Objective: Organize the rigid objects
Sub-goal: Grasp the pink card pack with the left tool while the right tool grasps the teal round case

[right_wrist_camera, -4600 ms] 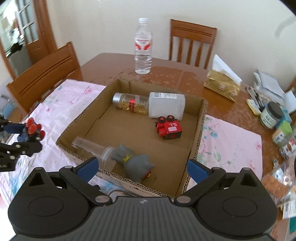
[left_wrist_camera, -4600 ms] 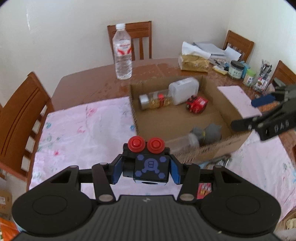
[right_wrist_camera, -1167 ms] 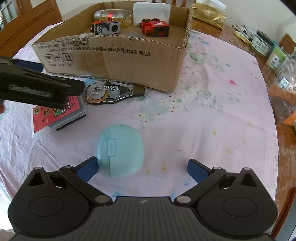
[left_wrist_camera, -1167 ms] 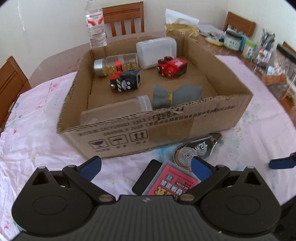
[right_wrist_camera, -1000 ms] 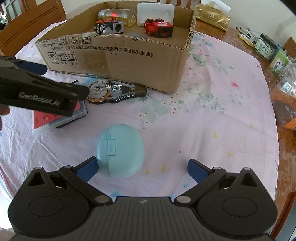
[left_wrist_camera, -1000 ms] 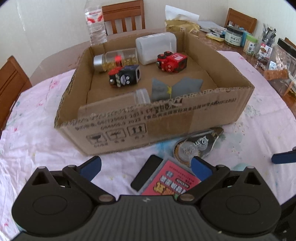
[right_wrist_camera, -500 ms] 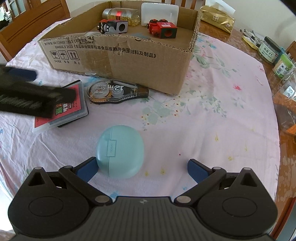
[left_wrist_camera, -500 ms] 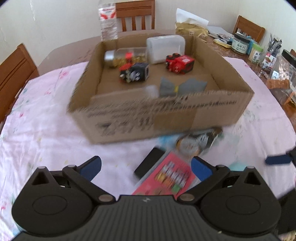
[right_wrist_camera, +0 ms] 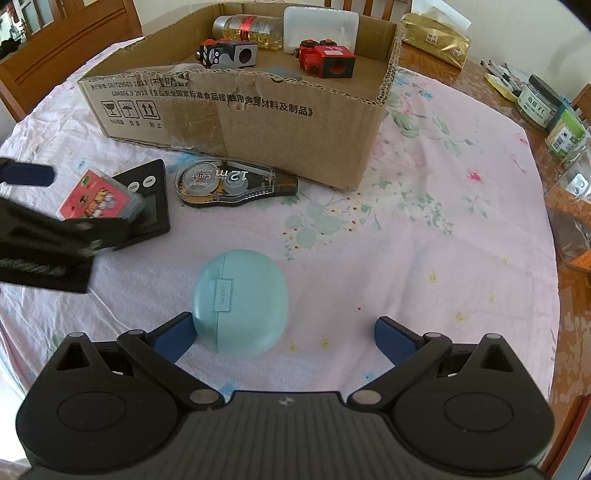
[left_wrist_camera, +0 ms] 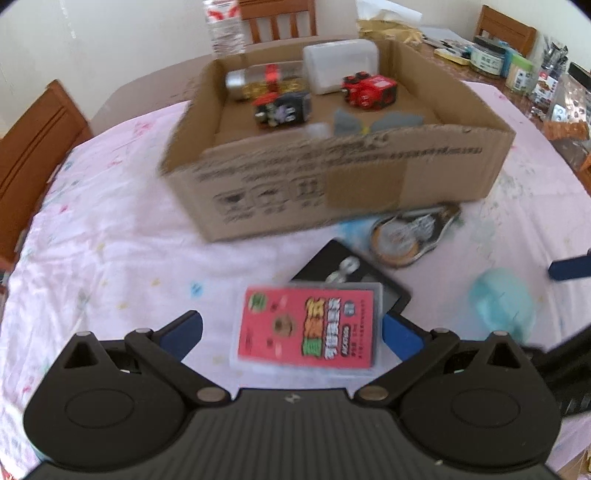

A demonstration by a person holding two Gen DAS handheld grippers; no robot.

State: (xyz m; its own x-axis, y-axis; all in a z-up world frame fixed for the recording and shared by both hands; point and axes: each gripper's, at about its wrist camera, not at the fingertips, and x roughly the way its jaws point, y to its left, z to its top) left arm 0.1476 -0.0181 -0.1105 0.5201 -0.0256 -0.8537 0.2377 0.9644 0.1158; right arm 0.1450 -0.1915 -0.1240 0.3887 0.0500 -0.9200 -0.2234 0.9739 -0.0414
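Note:
A cardboard box (left_wrist_camera: 369,184) (right_wrist_camera: 258,125) holds a black toy block (left_wrist_camera: 282,109), a red toy block (right_wrist_camera: 327,59), a jar and a white container. My left gripper (left_wrist_camera: 291,334) is open, its jaws around the near end of a red card case (left_wrist_camera: 308,326) that lies on a black device (left_wrist_camera: 354,273). My right gripper (right_wrist_camera: 282,338) is open just behind a light blue earbud case (right_wrist_camera: 240,299), which sits nearer the left finger. A correction tape dispenser (right_wrist_camera: 229,182) lies beside the box.
The pink floral tablecloth (right_wrist_camera: 424,240) covers the table. Jars and clutter (right_wrist_camera: 546,107) stand at the right edge. A water bottle (left_wrist_camera: 223,22) and wooden chairs (left_wrist_camera: 33,147) are beyond the box. The left gripper shows at the left of the right wrist view (right_wrist_camera: 44,240).
My left gripper has drawn back from the box, where the black toy block now lies, and come down over the red card case. My right gripper has stayed behind the blue case.

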